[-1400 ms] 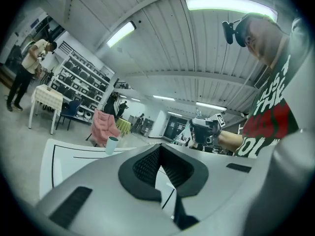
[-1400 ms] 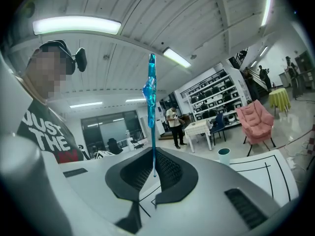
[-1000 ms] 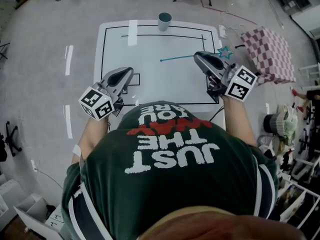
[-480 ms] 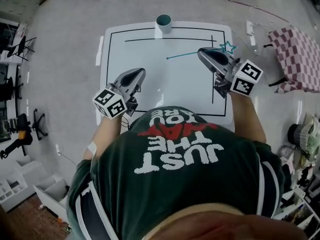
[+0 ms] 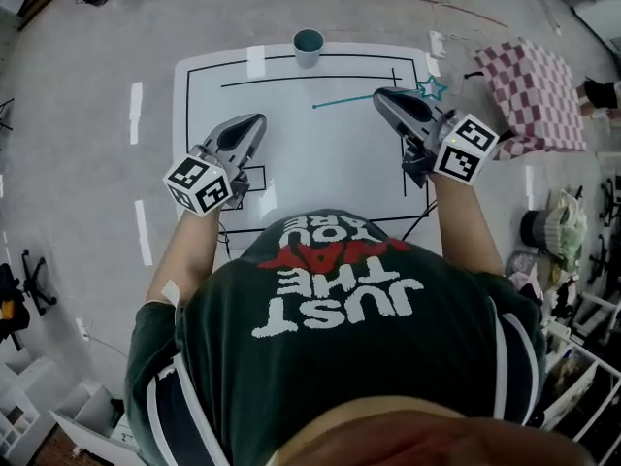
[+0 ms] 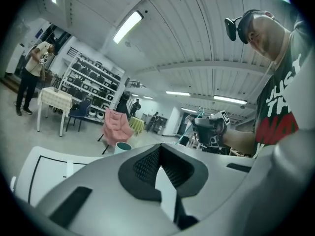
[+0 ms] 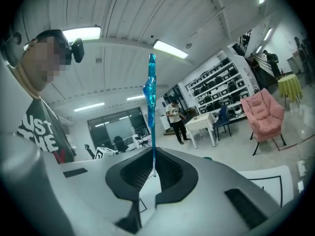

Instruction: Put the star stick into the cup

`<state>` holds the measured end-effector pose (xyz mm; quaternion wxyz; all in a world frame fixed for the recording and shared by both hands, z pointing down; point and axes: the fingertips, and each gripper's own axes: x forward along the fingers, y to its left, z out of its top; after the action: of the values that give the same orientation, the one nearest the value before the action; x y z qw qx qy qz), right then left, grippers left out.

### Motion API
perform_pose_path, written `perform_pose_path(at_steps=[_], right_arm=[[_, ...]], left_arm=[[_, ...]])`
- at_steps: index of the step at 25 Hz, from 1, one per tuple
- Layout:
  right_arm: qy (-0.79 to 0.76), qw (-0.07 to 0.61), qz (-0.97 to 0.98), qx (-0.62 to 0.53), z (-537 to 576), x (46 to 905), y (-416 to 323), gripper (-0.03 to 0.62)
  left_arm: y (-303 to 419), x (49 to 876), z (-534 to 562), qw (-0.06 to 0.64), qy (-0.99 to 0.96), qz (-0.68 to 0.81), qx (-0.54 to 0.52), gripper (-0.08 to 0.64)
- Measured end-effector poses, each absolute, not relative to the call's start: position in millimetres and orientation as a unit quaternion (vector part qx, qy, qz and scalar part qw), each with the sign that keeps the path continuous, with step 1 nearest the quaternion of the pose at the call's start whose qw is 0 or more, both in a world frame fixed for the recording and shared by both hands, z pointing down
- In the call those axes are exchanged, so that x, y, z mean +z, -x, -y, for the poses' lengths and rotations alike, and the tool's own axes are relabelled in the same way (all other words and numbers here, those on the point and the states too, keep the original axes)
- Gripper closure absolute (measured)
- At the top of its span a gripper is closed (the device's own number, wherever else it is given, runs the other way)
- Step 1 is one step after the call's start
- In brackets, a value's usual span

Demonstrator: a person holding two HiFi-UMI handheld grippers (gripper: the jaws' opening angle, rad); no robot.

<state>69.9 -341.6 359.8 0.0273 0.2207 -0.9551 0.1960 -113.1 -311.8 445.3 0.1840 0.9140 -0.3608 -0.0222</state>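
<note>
A teal cup [image 5: 309, 46] stands at the far edge of the white table [image 5: 320, 168]; it also shows in the left gripper view [image 6: 122, 147]. My right gripper [image 5: 380, 96] hovers over the table's right side, shut on the star stick [image 5: 344, 101]. The thin teal stick points left across the table, and its star [image 5: 432, 89] sticks out to the right. In the right gripper view the stick [image 7: 153, 132] rises from between the jaws [image 7: 154, 169]. My left gripper [image 5: 257, 121] hangs over the left side with its jaws together and nothing in them [image 6: 159, 154].
Black lines mark the tabletop. A checked cloth table [image 5: 529, 95] stands to the right. A pink chair [image 6: 117, 127] is beyond the table, and a person [image 6: 30, 75] stands by shelves at the far left. Clutter lines the room's right edge.
The head view has swung about. Both grippers stay in about the same places over the table, and the stick stays in the right gripper.
</note>
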Motion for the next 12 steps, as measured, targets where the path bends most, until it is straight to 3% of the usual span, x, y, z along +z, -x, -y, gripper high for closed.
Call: perform_pose_path(at_steps=[12], right_arm=[[-0.235,0.062,0.961,0.134,478.6,349.5,-51.4,0.549]], left_arm=[[127.6,453.5,413.5,0.160,-0.913,0.374,-0.024,0.551]])
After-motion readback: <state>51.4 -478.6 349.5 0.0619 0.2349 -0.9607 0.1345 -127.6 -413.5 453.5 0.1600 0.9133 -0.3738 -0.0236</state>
